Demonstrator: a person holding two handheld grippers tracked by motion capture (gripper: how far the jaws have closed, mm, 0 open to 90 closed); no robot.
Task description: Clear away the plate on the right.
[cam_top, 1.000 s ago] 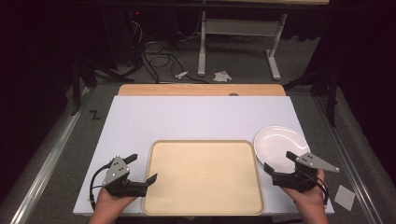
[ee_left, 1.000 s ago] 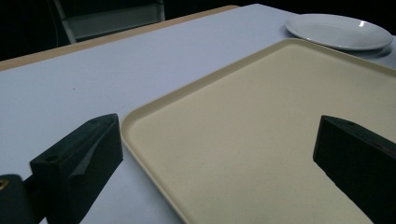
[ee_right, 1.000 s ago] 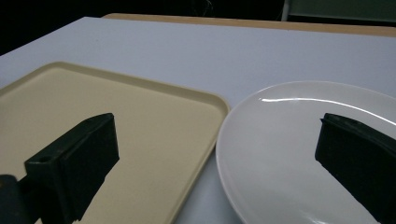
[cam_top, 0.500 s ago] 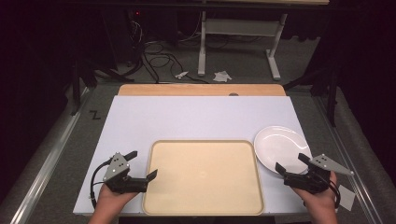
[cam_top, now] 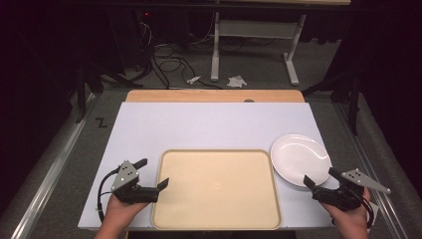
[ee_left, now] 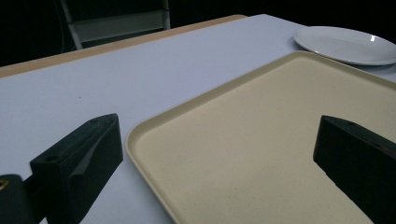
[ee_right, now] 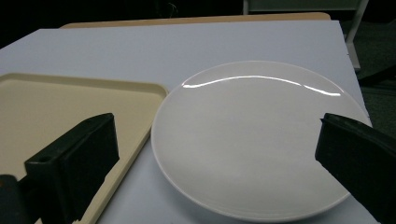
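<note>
My right gripper (cam_top: 321, 181) hangs wide open just near of the white plate (cam_top: 300, 160); my left gripper (cam_top: 152, 174), equally open, straddles the tray's (cam_top: 217, 188) left rim.

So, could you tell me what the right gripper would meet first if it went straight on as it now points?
Most likely the white plate: the right gripper is open and aimed at its near rim, apparently just short of it.

A lab: floor cables (cam_top: 164, 57), desk frame (cam_top: 251, 37), dark surroundings.
</note>
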